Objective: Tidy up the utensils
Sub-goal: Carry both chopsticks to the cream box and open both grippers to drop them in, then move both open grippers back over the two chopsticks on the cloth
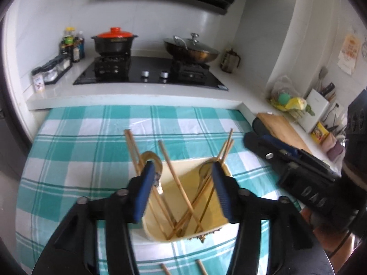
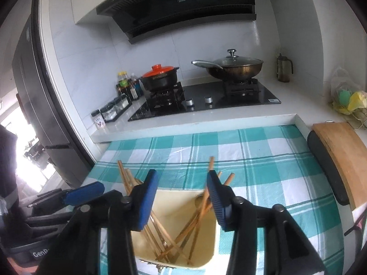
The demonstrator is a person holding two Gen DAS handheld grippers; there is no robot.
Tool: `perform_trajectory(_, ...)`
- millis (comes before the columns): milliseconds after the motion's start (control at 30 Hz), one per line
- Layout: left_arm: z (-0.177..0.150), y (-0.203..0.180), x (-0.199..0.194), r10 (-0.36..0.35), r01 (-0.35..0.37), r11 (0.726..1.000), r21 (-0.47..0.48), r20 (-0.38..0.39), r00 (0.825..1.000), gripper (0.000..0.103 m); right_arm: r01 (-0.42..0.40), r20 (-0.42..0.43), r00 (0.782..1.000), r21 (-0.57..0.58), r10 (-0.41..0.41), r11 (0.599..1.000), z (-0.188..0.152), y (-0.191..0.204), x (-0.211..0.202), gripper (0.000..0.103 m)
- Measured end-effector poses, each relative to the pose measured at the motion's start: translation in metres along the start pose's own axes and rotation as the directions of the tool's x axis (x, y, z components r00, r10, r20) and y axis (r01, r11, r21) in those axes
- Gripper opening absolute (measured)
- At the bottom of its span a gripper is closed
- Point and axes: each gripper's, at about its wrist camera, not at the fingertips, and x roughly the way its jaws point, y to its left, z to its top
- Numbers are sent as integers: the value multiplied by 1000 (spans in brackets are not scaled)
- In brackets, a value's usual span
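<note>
Bamboo chopsticks (image 1: 174,178) cross inside cream holder (image 1: 183,233); both grippers, left (image 1: 183,192) and right (image 2: 181,197), parted and empty, should pinch one stick toward 12 o'clock

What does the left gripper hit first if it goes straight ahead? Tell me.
Likely the chopsticks leaning in the cream holder; the open left gripper points right at them, though depth is unclear.

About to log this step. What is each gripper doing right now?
Left gripper: open, holding nothing.
Right gripper: open, holding nothing.
</note>
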Motion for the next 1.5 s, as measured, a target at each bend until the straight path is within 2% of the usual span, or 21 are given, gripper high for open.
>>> perform_trajectory(100, -16, 9, -30, 35, -35, 999, 33, -12, 999, 70, -3, 32, 999, -58, 5, 998, -2, 9, -35, 47)
perform_trajectory(200, -47, 17, -58, 54, -45, 993, 107, -83, 995, 82, -29, 15, 999, -114, 31, 993, -20, 14, -73, 52)
perform_trajectory(267, -73, 21, -70, 88, -61, 983, 175, -153, 984, 82, -38, -7, 999, -164, 38, 986, -41, 13, -95, 57)
perform_trajectory(367, -118, 25, -88, 153, -104, 969, 226, -214, 965, 82, 14, -47, 999, -263, -28, 965, -82, 13, -118, 57)
perform_trajectory(467, -154, 29, -107, 148, -114, 980, 162, -214, 966, 82, 82, -81, 990, -311, -112, 947, -131, 10, -134, 57)
perform_trajectory(600, -199, 27, -120, 69, -69, 998, 6, -188, 980, 87, 84, -124, 986, -212, -112, 974, -201, 2, -158, 57)
perform_trajectory(667, -223, 20, -118, 37, -46, 998, -44, -200, 979, 87, 102, -135, 983, -157, -123, 982, -233, 0, -168, 57)
perform_trajectory(767, -249, 7, -114, 41, -49, 998, -31, -222, 974, 87, 128, -134, 981, -102, -142, 986, -271, 0, -178, 57)
perform_trajectory(833, -261, 3, -114, 79, -80, 997, 6, -211, 974, 87, 138, -157, 976, -82, -149, 987, -288, -2, -181, 57)
perform_trajectory(900, -271, 5, -115, 117, -117, 993, 10, -203, 972, 87, 162, -165, 971, -71, -171, 984, -297, -4, -184, 57)
perform_trajectory(1033, -282, 23, -113, 107, -124, 990, -68, -214, 971, 87, 200, -142, 969, -43, -204, 979, -302, -8, -191, 57)
perform_trajectory(1133, -284, 27, -109, 121, -140, 987, -73, -219, 968, 87, 202, -154, 966, -41, -206, 979, -299, -7, -184, 57)
perform_trajectory(1300, -285, 21, -110, 102, -117, 991, -67, -195, 976, 87, 182, -181, 965, -62, -191, 981, -298, 1, -170, 57)
perform_trajectory(1500, -282, 12, -96, 113, -122, 992, -32, -210, 971, 87, 140, -188, 970, -82, -153, 987, -301, 16, -167, 57)
